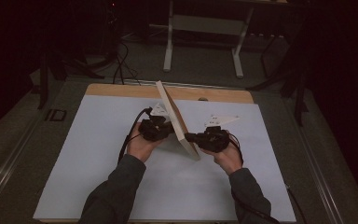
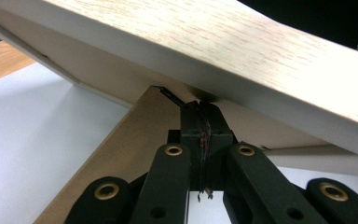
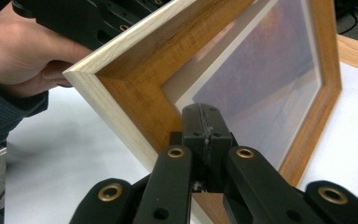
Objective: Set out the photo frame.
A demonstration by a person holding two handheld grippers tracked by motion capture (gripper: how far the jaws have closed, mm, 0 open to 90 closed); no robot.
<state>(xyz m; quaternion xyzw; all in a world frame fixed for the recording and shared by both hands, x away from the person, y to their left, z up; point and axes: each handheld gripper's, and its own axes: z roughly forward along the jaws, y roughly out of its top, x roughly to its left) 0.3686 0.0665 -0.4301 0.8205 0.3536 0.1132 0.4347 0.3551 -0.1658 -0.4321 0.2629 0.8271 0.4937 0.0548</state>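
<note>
- Spreading across most of the desk (image 1: 98,186), a white sheet (image 1: 88,154) leaves a strip of bare wood along the far edge.
- A wooden picture frame (image 1: 179,122) stands tilted near the middle of the desk, its low corner resting on the sheet and its far end reaching the wooden strip.
- Behind it a brown fold-out stand (image 2: 116,154) props out from the backing.
- The left gripper (image 2: 200,122) presses against the back of the frame; its jaws sit together with nothing between them.
- The right gripper (image 3: 204,122) meets the glass front near a lower corner, jaws likewise together, pushing rather than pinching.
- The step looks like setting the frame upright on its stand. Doing it well probably means keeping both pushes balanced, easing the stand out fully, and not scraping the glass.
- No brand, label or readable writing appears anywhere.
</note>
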